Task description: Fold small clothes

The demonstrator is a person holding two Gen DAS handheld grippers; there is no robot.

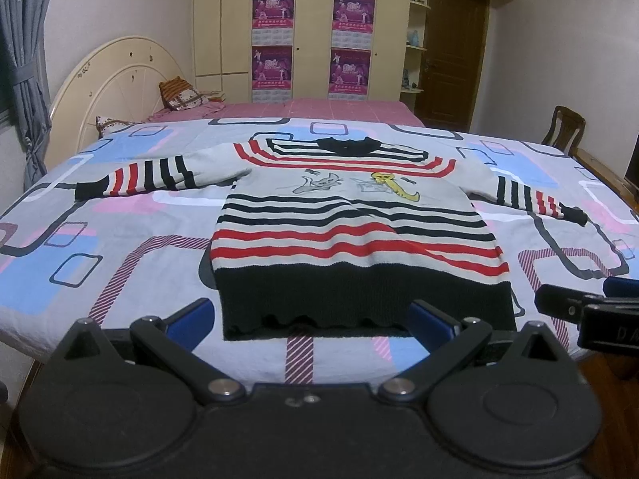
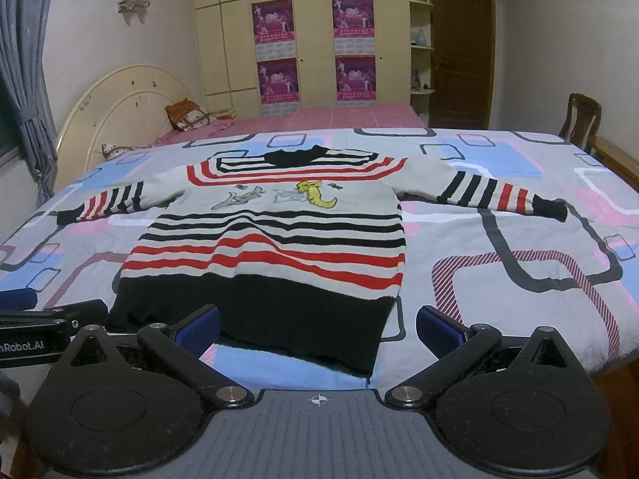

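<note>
Our left hand-held gripper (image 1: 311, 321) and right hand-held gripper (image 2: 318, 329), both spread wide (gripping nothing), level at the black hem of the grey, red-and-black striped knitted sweater (image 1: 351, 223), flat on the patterned bed (image 1: 120, 247)

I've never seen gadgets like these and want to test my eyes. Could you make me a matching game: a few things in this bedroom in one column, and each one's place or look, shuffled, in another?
Things:
1. sweater
2. pillow
3. chair
4. posters

Descriptions:
A. stuck on the cupboard doors
B. propped by the round headboard
C. spread flat on the bed, sleeves out
D. wooden, past the bed's right side

Pairs: 1-C, 2-B, 3-D, 4-A

Both the left gripper and right gripper are open near the sweater's black hem.
</note>
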